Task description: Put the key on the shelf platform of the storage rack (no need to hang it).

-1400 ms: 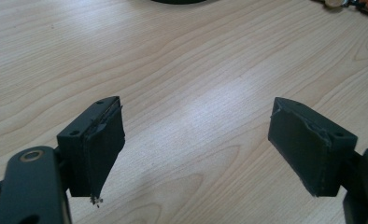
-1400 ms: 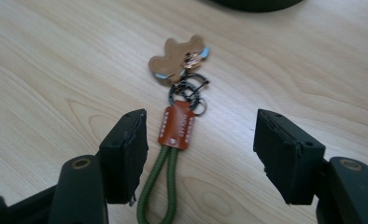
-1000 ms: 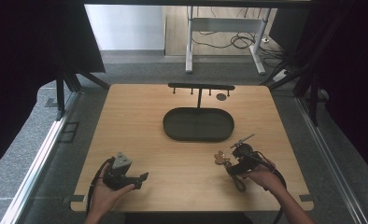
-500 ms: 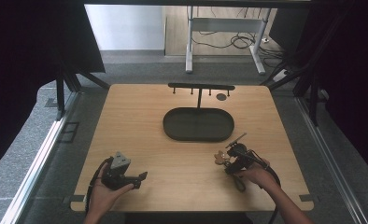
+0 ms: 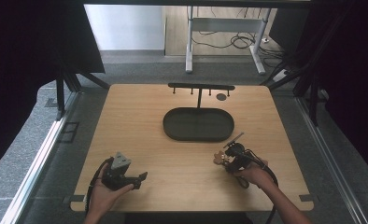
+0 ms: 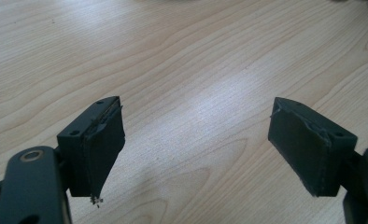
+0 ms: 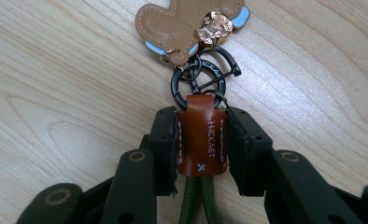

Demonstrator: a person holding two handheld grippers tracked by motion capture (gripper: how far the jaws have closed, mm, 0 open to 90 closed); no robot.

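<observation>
A keychain lies on the wooden table at the near right. It has a tan leather charm point(image 7: 182, 21) point(image 5: 218, 157), a black ring point(image 7: 205, 77), a brown leather tab point(image 7: 202, 140) and a green cord point(image 7: 198, 200). My right gripper point(image 7: 202, 149) point(image 5: 225, 161) is shut on the brown tab, with the charm resting on the wood just beyond the jaws. At the near left, my left gripper point(image 6: 196, 149) point(image 5: 142, 177) sits low over bare wood, its jaws wide open with nothing between them.
A dark oval tray point(image 5: 198, 125) sits mid-table with nothing in it. Behind it stands a black rack with small hooks point(image 5: 201, 87), and a small dark disc point(image 5: 221, 97) lies beside the rack. The table's near edge is close to both hands.
My right gripper has shifted slightly left with the keychain in it. The left gripper has stayed where it was.
</observation>
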